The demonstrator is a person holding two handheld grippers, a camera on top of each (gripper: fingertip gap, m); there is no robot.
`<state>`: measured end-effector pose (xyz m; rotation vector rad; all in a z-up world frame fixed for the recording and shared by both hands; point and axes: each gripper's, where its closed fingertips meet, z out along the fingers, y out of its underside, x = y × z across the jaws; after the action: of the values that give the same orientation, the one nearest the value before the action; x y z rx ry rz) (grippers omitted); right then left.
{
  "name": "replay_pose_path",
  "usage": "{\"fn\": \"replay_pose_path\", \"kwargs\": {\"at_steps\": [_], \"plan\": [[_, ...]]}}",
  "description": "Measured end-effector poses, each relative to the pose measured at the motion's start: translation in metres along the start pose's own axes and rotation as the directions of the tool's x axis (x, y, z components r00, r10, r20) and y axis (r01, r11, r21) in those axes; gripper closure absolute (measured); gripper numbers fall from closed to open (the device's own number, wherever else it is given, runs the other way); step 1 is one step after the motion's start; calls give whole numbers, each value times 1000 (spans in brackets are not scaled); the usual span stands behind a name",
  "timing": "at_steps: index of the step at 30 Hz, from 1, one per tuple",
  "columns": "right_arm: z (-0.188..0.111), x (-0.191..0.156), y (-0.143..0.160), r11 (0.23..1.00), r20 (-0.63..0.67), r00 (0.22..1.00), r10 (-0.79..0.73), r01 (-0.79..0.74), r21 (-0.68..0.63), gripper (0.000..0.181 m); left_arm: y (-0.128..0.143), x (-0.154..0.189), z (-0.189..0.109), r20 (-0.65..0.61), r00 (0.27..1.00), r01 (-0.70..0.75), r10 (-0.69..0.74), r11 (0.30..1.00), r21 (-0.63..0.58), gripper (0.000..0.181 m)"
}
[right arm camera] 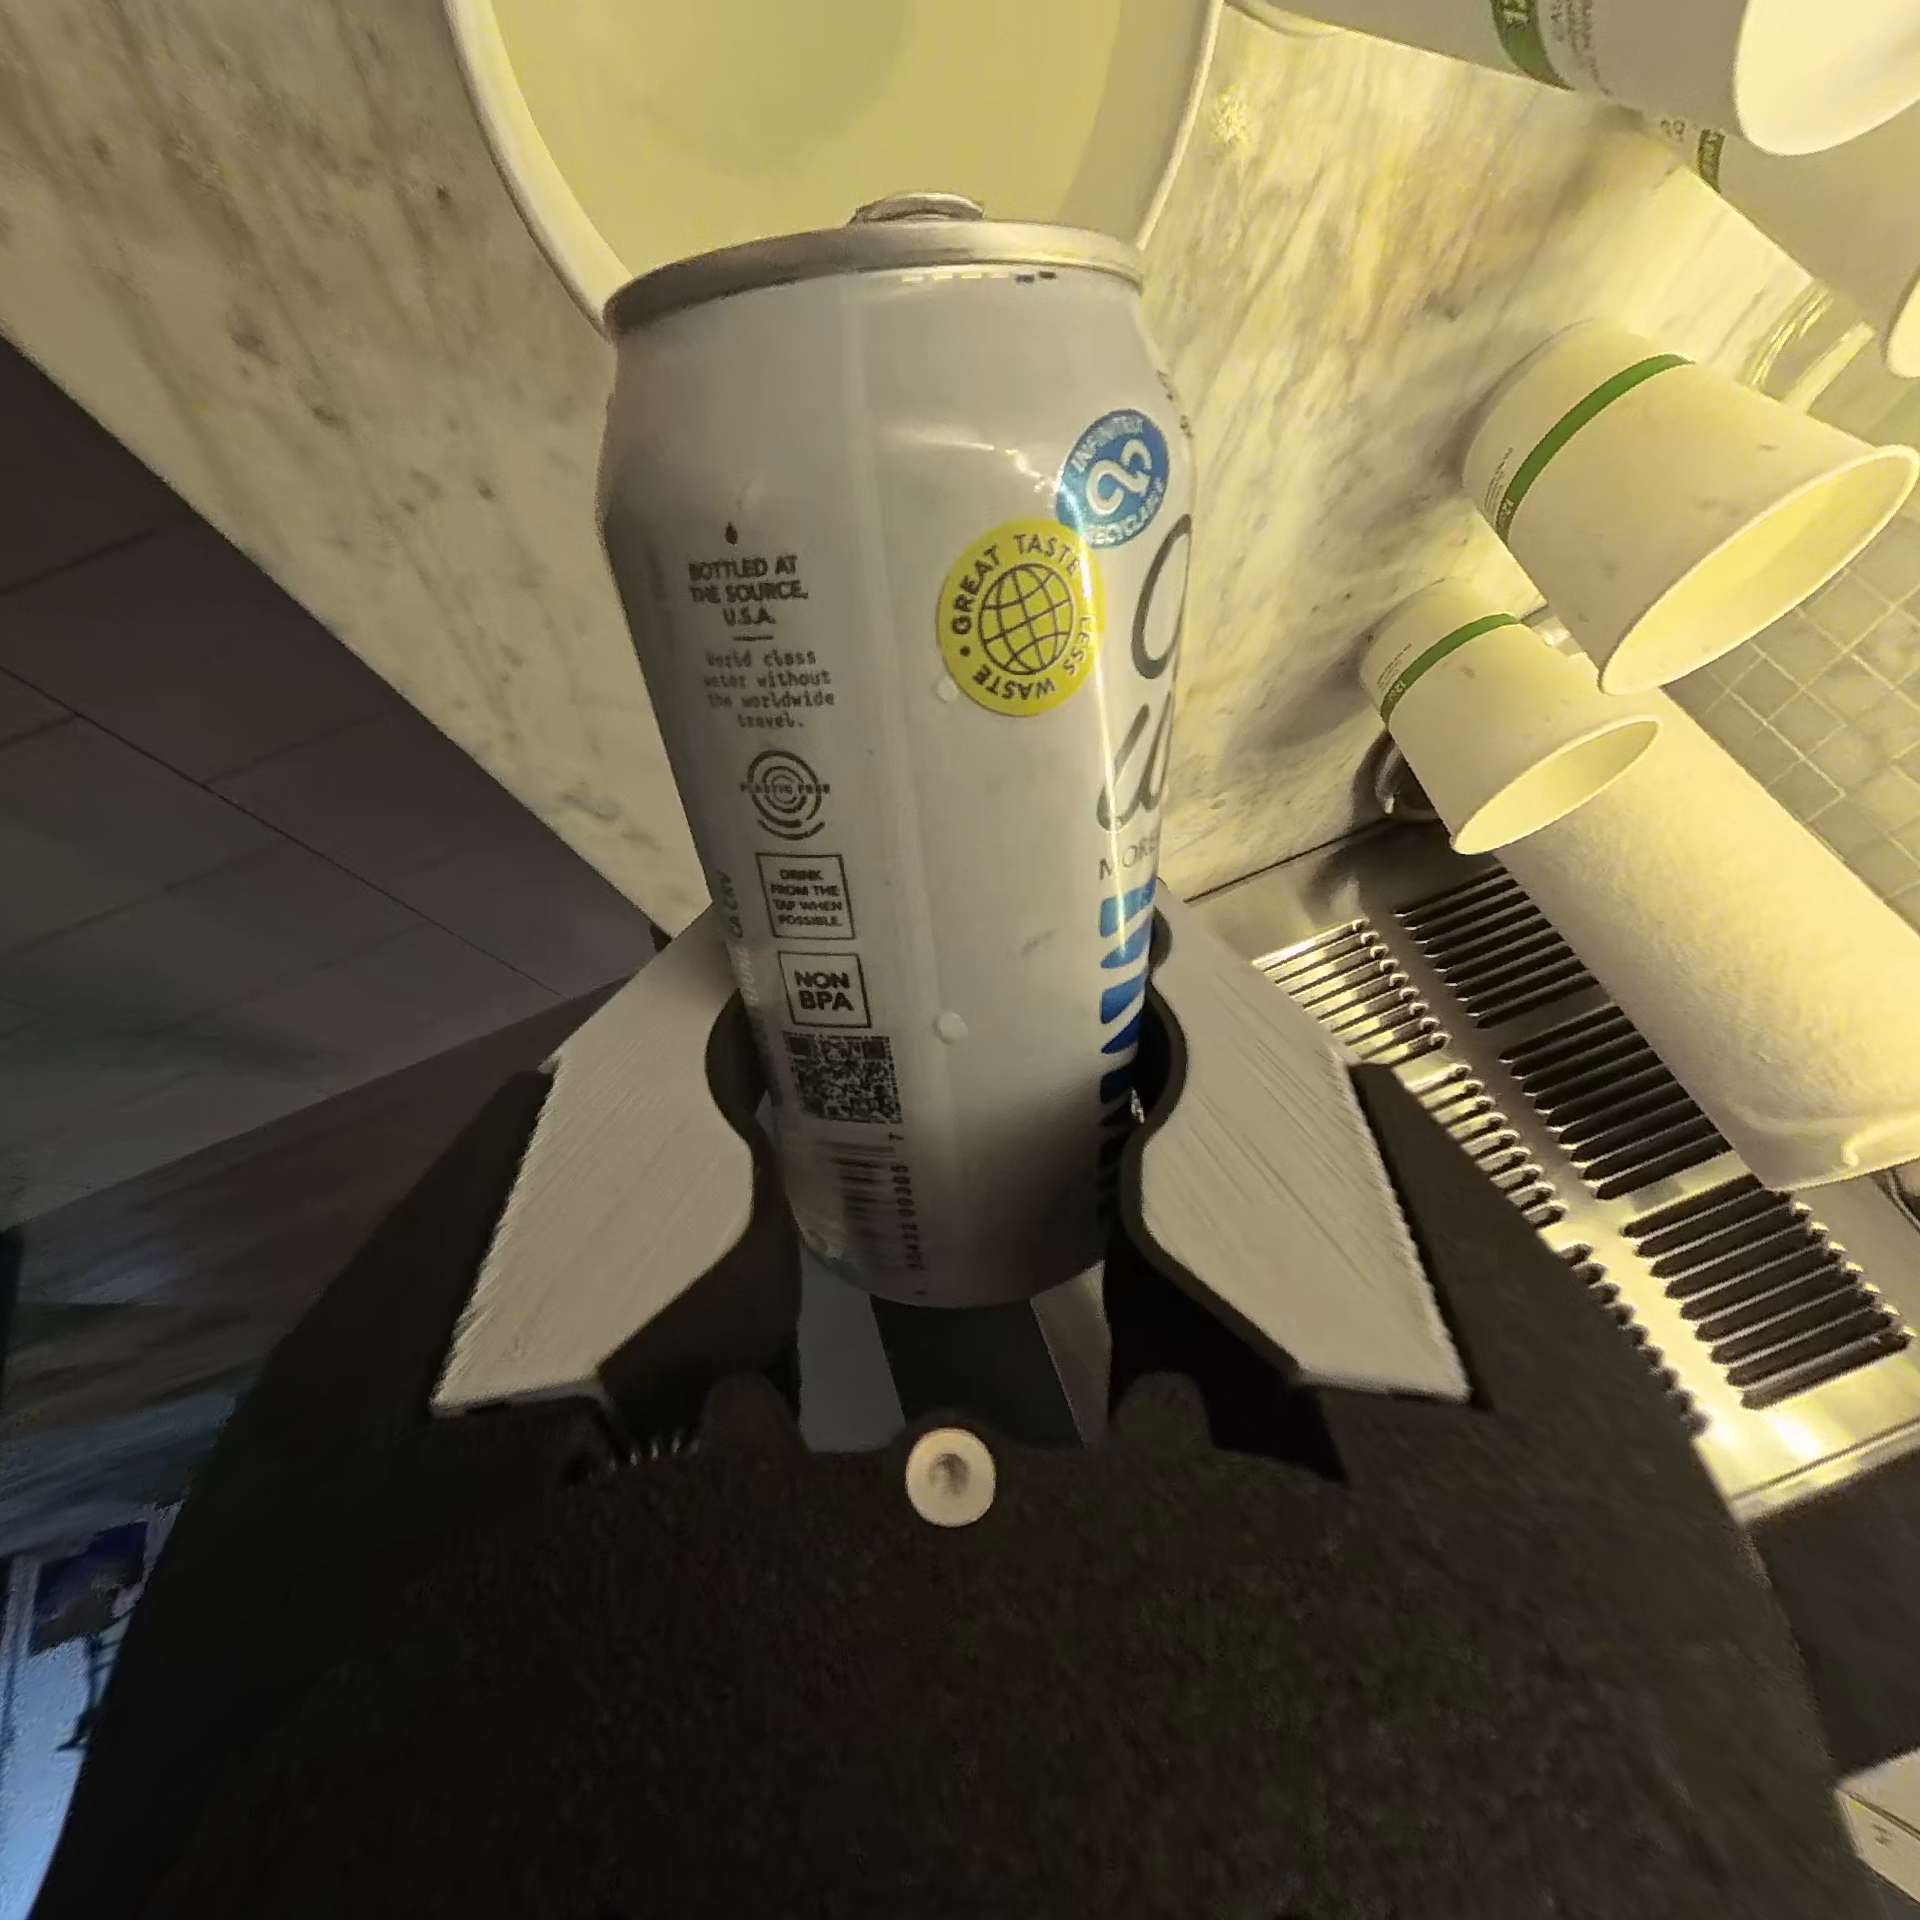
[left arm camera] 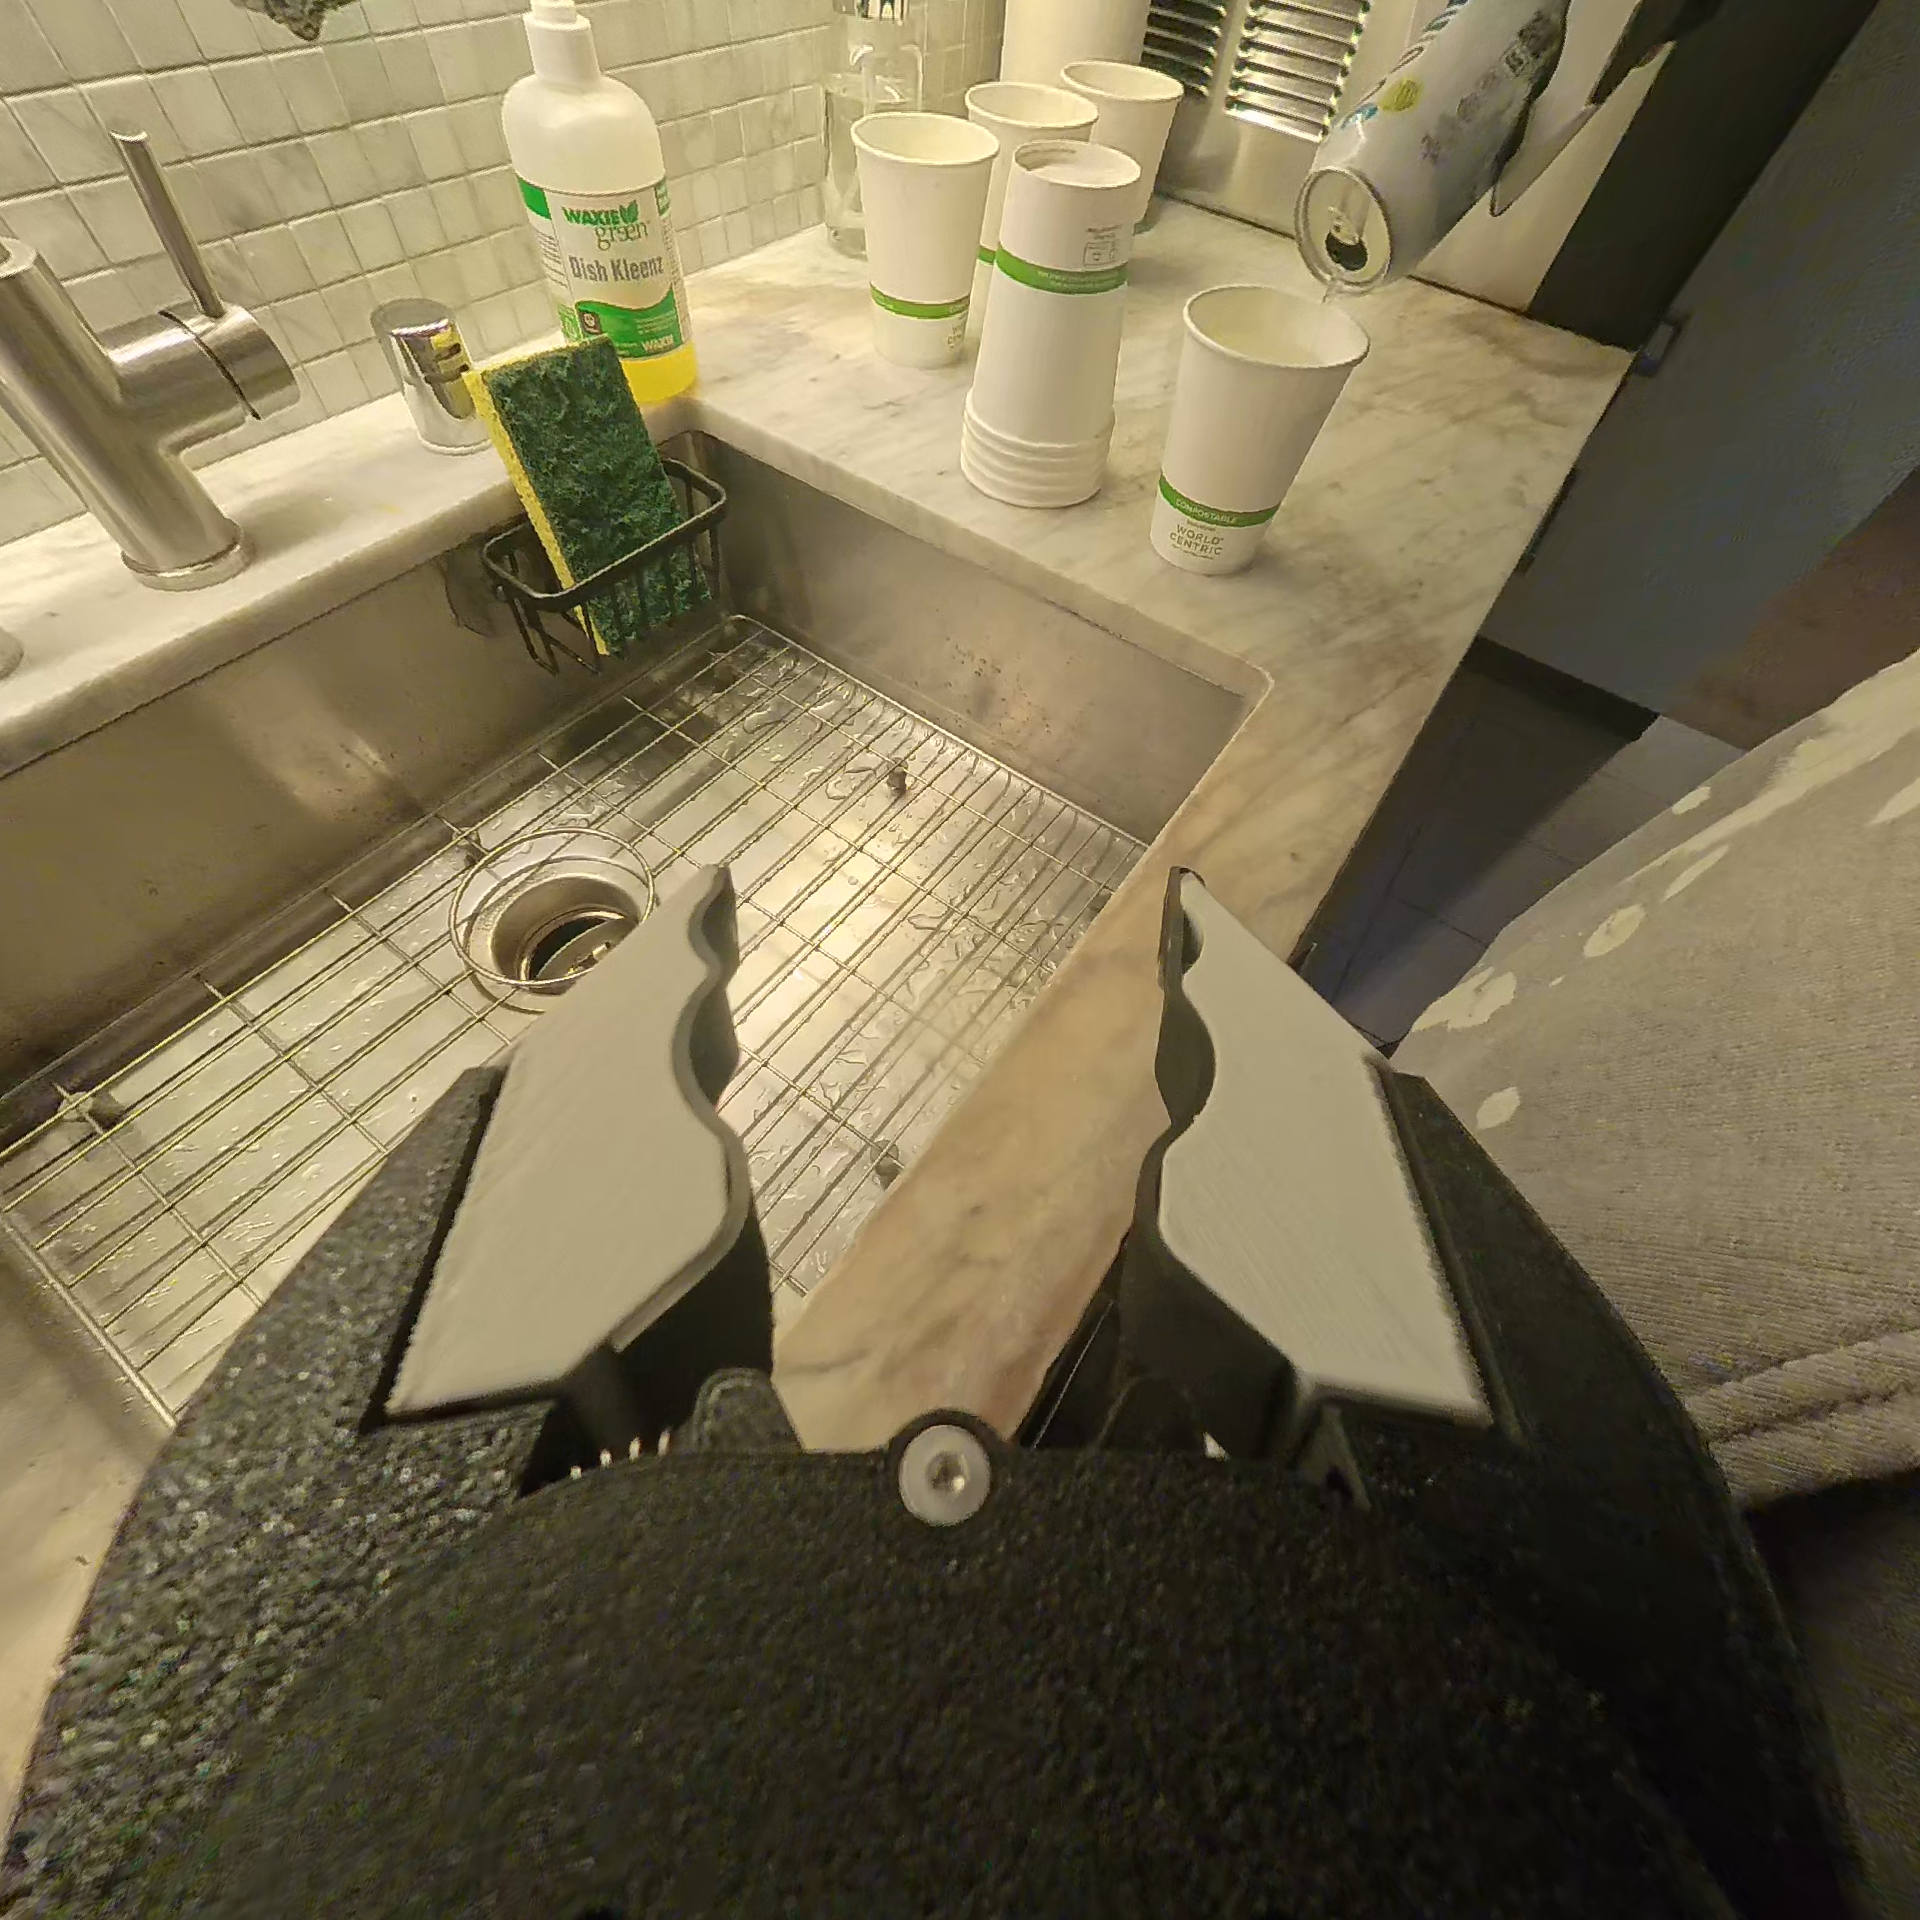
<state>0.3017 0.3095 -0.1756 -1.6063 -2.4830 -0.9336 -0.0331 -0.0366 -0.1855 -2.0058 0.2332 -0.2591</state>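
Our right tongs [right arm camera: 940,1081] are clamped on the lower body of a pale aluminium can [right arm camera: 894,748], one finger on each side just above its base. We judge the can light, thin-walled and easy to dent, and its smooth sides carry a few droplets, so it may slip; low on the body near the stiffer base looks the soundest hold. Its long axis runs forward along the fingers. The left wrist view shows it tilted mouth-down, its opened end just above the rim of a white paper cup [left arm camera: 1262,416] with a green band, a thin clear stream falling in. That cup stands on the marble bench [left arm camera: 1351,623], apart from more paper cups [left arm camera: 925,239] and an upturned stack [left arm camera: 1044,332]. Our left tongs [left arm camera: 951,904] hang apart and empty over the front edge of the steel sink [left arm camera: 987,665], above its wire grid [left arm camera: 623,935].
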Motion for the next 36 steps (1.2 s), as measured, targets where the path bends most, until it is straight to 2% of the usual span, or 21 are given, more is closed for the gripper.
{"fn": "replay_pose_path", "kwargs": {"at_steps": [8, 19, 24, 29, 36], "plan": [[-2, 13, 0, 998, -62, 997, -54, 51, -47, 115, 1, 1, 0, 3, 1000, 4, -4, 1000, 2, 100], [-24, 46, 5, 970, -193, 958, -213, 183, -163, 115, 2, -2, -3, 16, 1000, 14, -14, 1000, 10, 100], [-21, 45, -6, 959, -218, 942, -257, 221, -177, 115, 1, -5, -3, 30, 999, 26, -26, 999, 22, 101], [-18, 42, -13, 957, -239, 934, -266, 227, -181, 115, -5, -7, -3, 38, 998, 46, -48, 998, 46, 101], [-29, 51, -1, 964, -265, 933, -243, 202, -171, 115, -11, -8, 0, 34, 998, 47, -49, 997, 57, 101]]}}
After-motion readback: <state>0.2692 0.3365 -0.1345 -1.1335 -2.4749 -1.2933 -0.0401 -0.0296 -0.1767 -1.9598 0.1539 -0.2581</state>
